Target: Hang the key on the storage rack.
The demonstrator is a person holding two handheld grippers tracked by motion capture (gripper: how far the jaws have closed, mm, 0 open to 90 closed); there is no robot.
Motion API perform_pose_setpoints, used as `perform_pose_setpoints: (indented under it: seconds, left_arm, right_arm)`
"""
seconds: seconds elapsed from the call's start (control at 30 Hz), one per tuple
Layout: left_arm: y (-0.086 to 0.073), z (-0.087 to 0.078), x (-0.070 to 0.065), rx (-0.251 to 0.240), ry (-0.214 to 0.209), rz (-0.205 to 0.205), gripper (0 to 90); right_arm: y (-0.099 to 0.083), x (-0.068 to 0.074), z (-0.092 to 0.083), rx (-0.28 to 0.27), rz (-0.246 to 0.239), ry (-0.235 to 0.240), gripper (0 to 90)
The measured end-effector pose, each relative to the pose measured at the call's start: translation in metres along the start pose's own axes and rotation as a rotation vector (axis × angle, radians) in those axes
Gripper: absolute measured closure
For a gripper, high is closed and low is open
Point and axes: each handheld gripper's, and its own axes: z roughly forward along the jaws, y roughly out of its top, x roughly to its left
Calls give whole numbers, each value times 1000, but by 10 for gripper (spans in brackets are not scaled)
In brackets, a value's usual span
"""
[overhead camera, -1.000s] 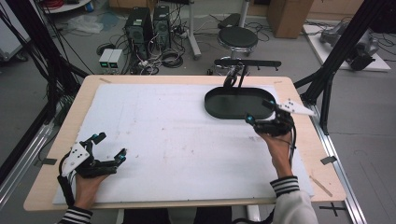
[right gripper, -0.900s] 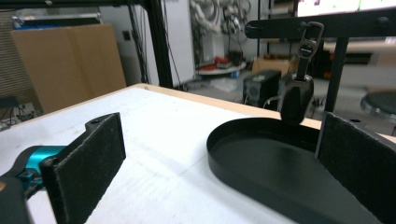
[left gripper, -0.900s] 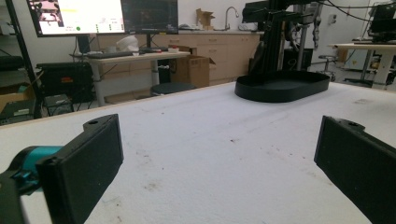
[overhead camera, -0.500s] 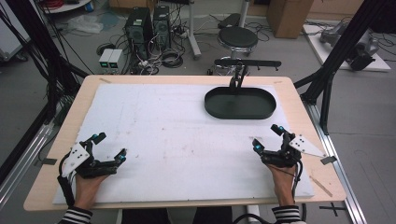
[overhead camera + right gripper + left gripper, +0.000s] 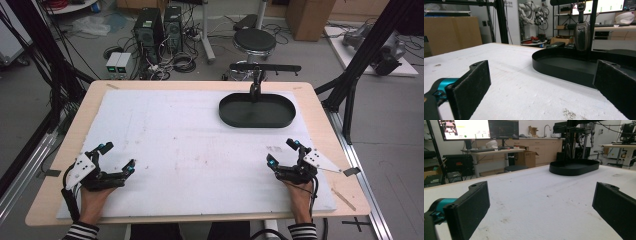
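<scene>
Two grippers, left gripper (image 5: 119,158) and right gripper (image 5: 282,152), jaws spread wide, holding nothing; one black oval tray (image 5: 257,111) (seemingly empty) on white-covered table (image 5: 180,140).

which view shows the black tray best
The high view: it looks down on the black tray, showing its whole oval rim and bare floor. The right gripper view shows its near wall close up, partly behind a jaw. The left gripper view shows it far off, side-on.
</scene>
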Motion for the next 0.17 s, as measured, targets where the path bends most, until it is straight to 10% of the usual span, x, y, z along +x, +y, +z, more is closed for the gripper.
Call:
perform_pose_setpoints:
  seconds: [0.17]
  left_arm:
    - [0,0,0,-3,1,1,17]
  right_arm:
    - [-1,4,0,-1,-44,-8,4]
